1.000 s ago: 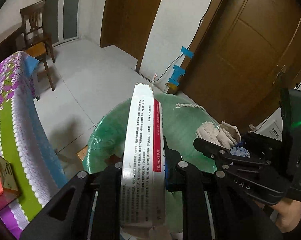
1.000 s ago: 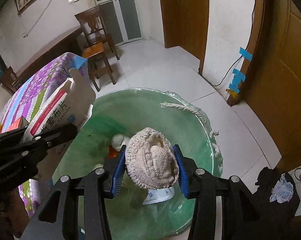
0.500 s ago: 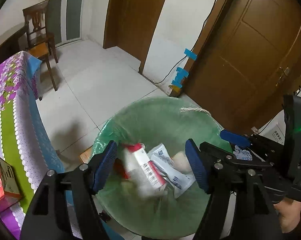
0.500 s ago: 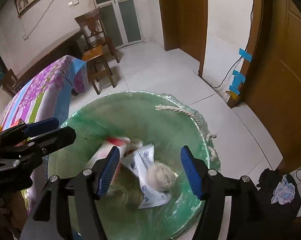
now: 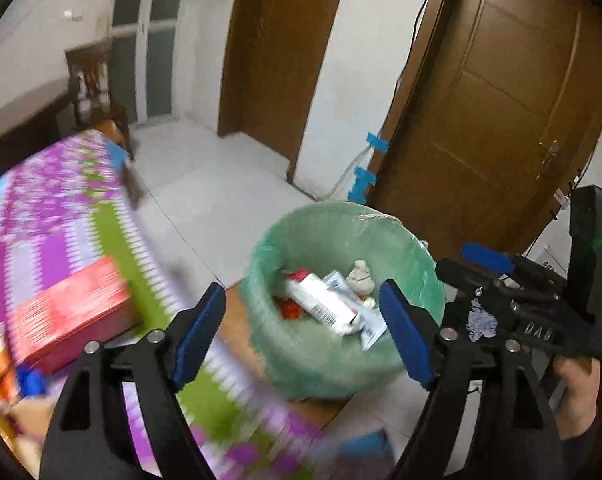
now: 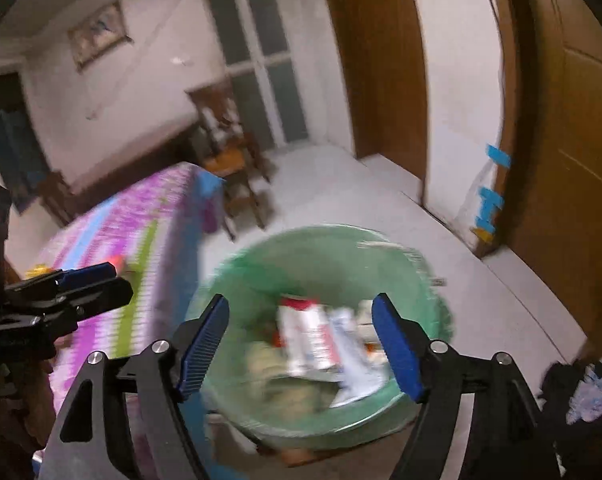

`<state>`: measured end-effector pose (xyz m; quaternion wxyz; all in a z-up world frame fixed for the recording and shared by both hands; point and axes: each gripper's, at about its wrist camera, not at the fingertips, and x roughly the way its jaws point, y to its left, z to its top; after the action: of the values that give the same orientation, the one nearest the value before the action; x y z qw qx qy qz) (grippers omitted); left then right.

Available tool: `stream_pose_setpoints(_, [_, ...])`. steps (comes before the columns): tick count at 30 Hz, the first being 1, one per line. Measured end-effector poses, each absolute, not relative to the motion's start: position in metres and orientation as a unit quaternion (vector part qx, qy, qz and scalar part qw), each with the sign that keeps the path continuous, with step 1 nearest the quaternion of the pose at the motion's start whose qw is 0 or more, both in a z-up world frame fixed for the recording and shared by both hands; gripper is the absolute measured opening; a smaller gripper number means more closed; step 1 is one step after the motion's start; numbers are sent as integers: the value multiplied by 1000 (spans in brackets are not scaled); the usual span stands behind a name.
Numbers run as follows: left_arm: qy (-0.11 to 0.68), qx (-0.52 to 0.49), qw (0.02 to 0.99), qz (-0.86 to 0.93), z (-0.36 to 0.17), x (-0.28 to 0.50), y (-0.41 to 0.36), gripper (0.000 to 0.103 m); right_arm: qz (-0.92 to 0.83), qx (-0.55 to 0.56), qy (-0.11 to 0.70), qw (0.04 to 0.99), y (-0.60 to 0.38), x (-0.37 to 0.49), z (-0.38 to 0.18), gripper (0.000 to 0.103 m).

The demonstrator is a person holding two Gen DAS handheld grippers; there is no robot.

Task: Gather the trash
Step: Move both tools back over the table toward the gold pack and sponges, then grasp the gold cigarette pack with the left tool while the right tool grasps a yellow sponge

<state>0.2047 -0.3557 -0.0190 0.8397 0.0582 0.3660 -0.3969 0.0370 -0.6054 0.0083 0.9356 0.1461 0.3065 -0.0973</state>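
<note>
Jaws of the left gripper (image 5: pixel 303 334) stand wide apart with nothing between the pads; they have just been opening. Same for the right gripper (image 6: pixel 301 342): jaws spread, have just been opening, pads bare.

Beyond and below both sets of jaws sits the bin (image 5: pixel 261 264), lined with a green bag. In the left wrist view it shows framed between the two blue pads. The right wrist view shows the same bin (image 6: pixel 425 276), blurred.

Trash in the bin, seen past the left jaws: a white and red carton (image 5: pixel 321 300) lying flat, a white printed packet (image 5: pixel 367 326) beside it, a small pale knitted piece (image 5: pixel 361 276) just behind them, something red-orange underneath. So several pieces look collected already.

Left of the left jaws, on the patterned tablecloth (image 5: pixel 61 220), a red box (image 5: pixel 69 312) lies out in the open. Further small things at the near-left edge are too smeared to name. Judgement: if the red box counts as trash, it is left to fetch; otherwise I cannot tell what remains.

Writing: the right gripper's body, seen right of the left jaws, carries raised letters that seem to read "DAS", uncertain. The carton shows a barcode-like patch; its print is unreadable. Red box label too blurred.
</note>
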Motion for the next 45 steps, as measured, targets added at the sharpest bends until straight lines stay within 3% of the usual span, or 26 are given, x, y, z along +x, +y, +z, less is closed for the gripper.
stream_pose_setpoints(6, [337, 52, 888, -310, -18, 181, -227, 78, -16, 140, 287, 948, -517, 20, 15, 80])
stream_pose_setpoints(11, [379, -22, 900, -213, -44, 191, -108, 78, 58, 136, 303, 941, -439, 30, 10, 80])
stream_pose_setpoints(15, [394, -57, 902, -169, -57, 195, -62, 78, 135, 124, 344, 921, -361, 64, -2, 79])
stream_pose_setpoints(19, [389, -53, 906, -160, -58, 193, -55, 78, 170, 117, 383, 900, -306, 103, -15, 58])
stream_pose_setpoints(28, [398, -60, 900, -167, -65, 197, -33, 78, 168, 113, 434, 878, -244, 166, -31, 58])
stream_pose_setpoints(32, [411, -60, 890, -187, -73, 199, -41, 78, 142, 92, 443, 880, -244, 178, -40, 44])
stream_pose_setpoints(37, [422, -63, 882, -199, -80, 205, -63, 78, 133, 92, 441, 883, -268, 172, -43, 35])
stream_pose_setpoints(45, [431, -63, 882, -180, -86, 218, -92, 78, 122, 103, 428, 889, -305, 149, -44, 34])
